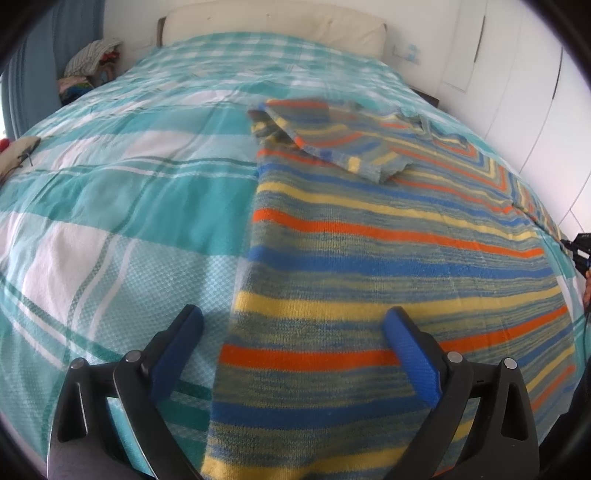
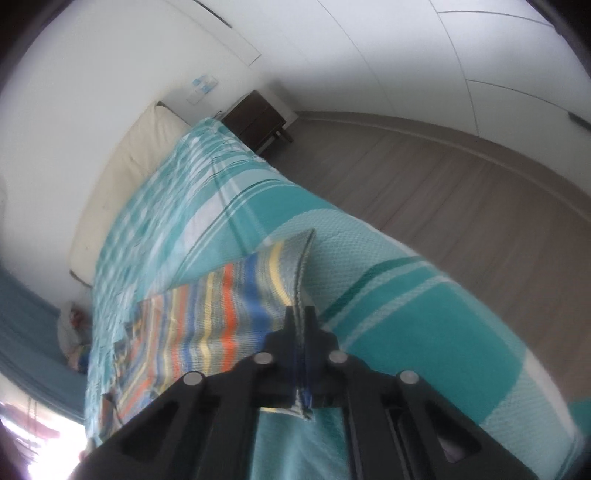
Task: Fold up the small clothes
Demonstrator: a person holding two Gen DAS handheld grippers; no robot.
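A striped knit sweater (image 1: 388, 258) in orange, blue, yellow and grey lies spread on the bed, one sleeve (image 1: 332, 144) folded over its upper part. My left gripper (image 1: 291, 321) hovers open above the sweater's near left edge, nothing between its blue pads (image 1: 410, 354). The right gripper (image 2: 301, 314) is shut on the sweater's edge (image 2: 301, 266), and the pinched cloth stands up from its tips. In the left wrist view the right gripper (image 1: 576, 247) shows at the far right edge, at the sweater's right side.
The bed carries a teal and white checked cover (image 1: 110, 221) with a cream headboard cushion (image 1: 273, 26) behind. A pile of clothes (image 1: 88, 70) sits past the bed's far left. A dark bedside table (image 2: 258, 122) and wooden floor (image 2: 461, 192) lie off the bed's right side.
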